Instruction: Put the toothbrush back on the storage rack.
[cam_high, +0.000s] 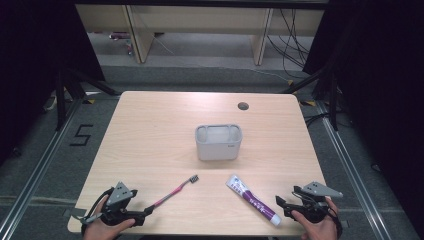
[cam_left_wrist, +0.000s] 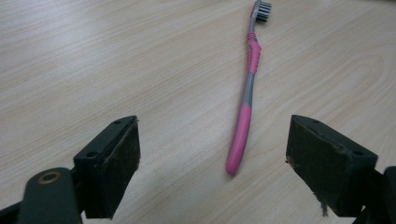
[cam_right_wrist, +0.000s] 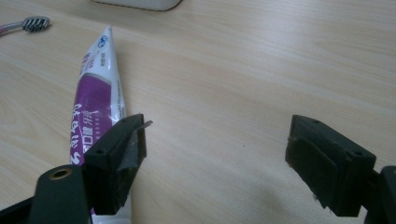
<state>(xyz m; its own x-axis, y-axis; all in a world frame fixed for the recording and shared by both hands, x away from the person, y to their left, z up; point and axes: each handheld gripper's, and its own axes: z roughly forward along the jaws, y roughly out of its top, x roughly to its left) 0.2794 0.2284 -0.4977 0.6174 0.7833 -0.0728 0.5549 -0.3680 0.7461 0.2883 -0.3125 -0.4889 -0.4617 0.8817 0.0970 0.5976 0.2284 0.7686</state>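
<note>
1. A light wooden desk (cam_high: 150, 130) stands on a grey floor, with dark curtains at both sides and wooden furniture behind it.
2. A grey holder (cam_high: 218, 142) sits upright near the middle of the desk, well apart from both grippers.
3. The left gripper (cam_high: 148, 210) rests at the near left corner with its jaws spread wide and nothing between the pads.
4. A pink toothbrush (cam_high: 175, 191) lies flat just ahead of that gripper, its handle end near the jaw tips, bristles pointing toward the holder.
5. In the left gripper view, the handle end lies between the open jaws but ahead of them, seemingly untouched.
6. The right gripper (cam_high: 281, 204) rests at the near right corner, jaws likewise released and empty.
7. A white and purple toothpaste tube (cam_high: 252, 199) lies flat just left of it; in the right gripper view the tube's near end passes behind one jaw, so contact is hard to judge.
</note>
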